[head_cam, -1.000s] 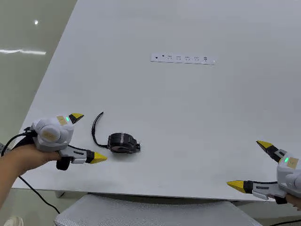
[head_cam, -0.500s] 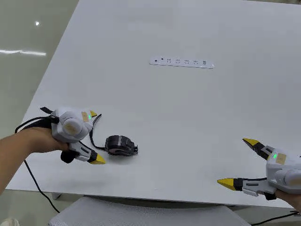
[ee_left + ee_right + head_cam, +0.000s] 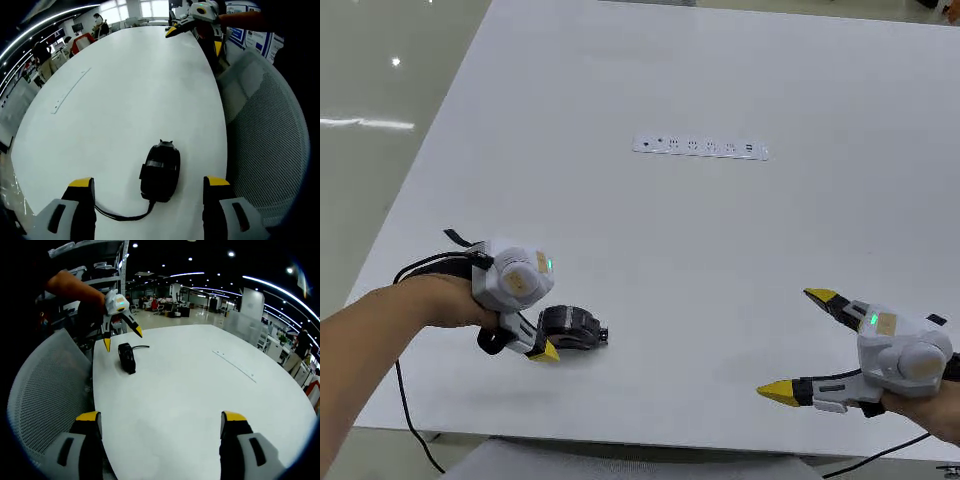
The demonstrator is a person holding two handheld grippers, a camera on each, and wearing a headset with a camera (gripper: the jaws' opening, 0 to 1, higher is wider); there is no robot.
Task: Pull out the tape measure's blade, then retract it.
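Left gripper view: the left gripper (image 3: 148,182) has its jaws spread wide with the tape measure (image 3: 160,172) lying between them on the white table (image 3: 115,100). We see a gap on each side of the black case, so no pinch yet. The case's long axis runs roughly along the gripper's own line of sight. The blade-exit nose points away from it, and the black wrist strap (image 3: 120,216) trails back from the rear end toward the gripper. No blade is out of the case.

Head view: the tape measure sits near the table's front-left edge, with the left gripper on top of it and one yellow tip just beside the case. The left is clearly the nearer one. A power strip (image 3: 700,147) lies well apart, further back at mid-table.

Over at the front-right edge, the right gripper (image 3: 798,343) has its jaws spread too and holds nothing, well apart from the tape measure.

Right gripper view: the case lies far ahead and to the left, with its nose end turned toward this side.

We judge the next move is the left jaws closing across the case's width. The right gripper must then cross the table to the nose to catch the blade hook. The risk is the case sliding if the jaws close off-centre.
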